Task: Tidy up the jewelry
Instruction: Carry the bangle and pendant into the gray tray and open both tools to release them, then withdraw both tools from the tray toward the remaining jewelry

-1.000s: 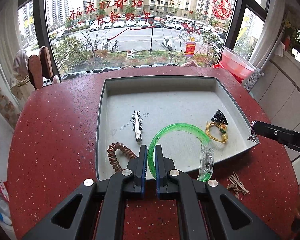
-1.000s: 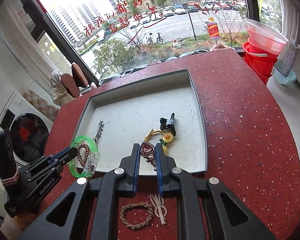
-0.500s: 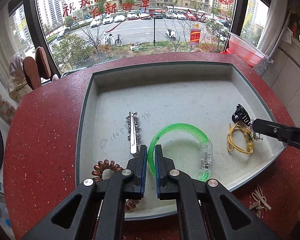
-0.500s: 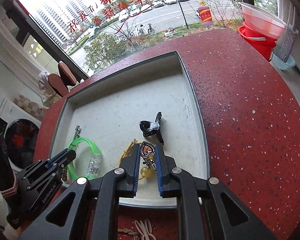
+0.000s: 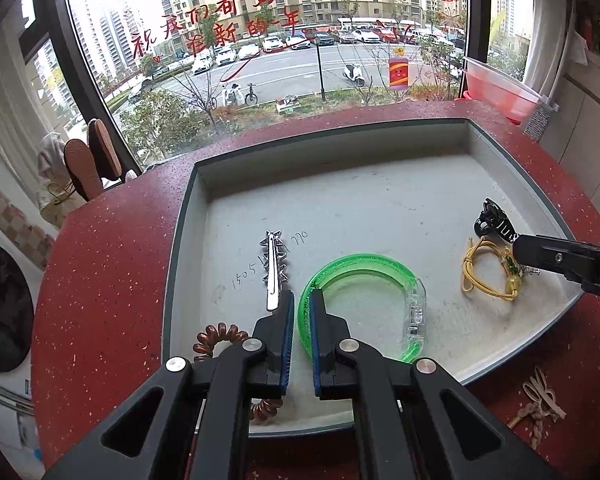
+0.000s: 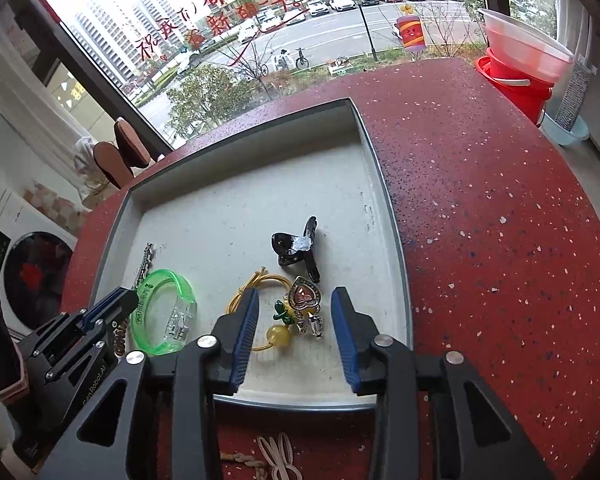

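**Heart pendant released; bangle gripped**

Right tool (image 6: pixel 294 316) is opening; the heart pendant (image 6: pixel 305 295) lies loose between its jaws in the grey tray (image 6: pixel 384 184). Small, light, snag-prone: take the heart body. Left tool (image 5: pixel 300 312) pinches the stiff, slippery green bangle (image 5: pixel 364 268), resting inside the tray.

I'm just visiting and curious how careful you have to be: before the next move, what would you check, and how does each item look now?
1. Right gripper jaws letting go: ok, opening, pads clear of the heart brooch.
2. Brooch inside the grey tray: ok, lying beside the yellow cord.
3. Left gripper grip on the green bangle: ok, jaws shut on its rim.
4. Bangle resting flat on the tray floor: cannot tell.
5. Everything in the tray: not ok, braided pieces lie on the red counter.
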`<state>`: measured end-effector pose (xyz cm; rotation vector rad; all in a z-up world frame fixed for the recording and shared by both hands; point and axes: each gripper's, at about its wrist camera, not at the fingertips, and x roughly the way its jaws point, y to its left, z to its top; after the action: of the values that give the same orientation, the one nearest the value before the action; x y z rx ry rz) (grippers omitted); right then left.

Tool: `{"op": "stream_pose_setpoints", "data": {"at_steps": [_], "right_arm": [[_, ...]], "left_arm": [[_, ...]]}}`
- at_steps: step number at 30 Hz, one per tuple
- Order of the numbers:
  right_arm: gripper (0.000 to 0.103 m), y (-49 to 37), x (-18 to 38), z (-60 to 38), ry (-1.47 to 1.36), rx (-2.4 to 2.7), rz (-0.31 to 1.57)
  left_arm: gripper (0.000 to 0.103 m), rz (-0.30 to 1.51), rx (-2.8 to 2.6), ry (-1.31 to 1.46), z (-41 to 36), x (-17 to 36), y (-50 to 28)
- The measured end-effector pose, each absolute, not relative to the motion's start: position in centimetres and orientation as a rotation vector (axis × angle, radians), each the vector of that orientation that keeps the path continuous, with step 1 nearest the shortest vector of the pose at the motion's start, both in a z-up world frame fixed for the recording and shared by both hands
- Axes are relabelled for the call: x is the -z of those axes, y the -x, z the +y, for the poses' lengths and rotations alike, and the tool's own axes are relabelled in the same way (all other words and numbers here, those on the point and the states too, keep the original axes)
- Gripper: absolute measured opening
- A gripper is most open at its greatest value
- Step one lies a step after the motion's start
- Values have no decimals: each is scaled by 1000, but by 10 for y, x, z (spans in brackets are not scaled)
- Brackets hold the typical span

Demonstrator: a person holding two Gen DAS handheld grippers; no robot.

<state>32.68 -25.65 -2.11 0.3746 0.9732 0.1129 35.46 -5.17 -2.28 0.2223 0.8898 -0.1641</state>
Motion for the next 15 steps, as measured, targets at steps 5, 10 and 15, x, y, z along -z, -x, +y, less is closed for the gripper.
{"op": "stream_pose_setpoints", "data": {"at_steps": [5,10,15], "right_arm": [[55,-318,11,-258,-394,-132,928],[58,-299,-4,-257,-401,-144,883],[61,-276,-12,-257,-408,-159,864]], "left_arm": [[26,855,164,-208,-51,12,-347],[26,834,171,-188,-46,3,-334],[26,821,181,-163,-43,-6,-319]]}}
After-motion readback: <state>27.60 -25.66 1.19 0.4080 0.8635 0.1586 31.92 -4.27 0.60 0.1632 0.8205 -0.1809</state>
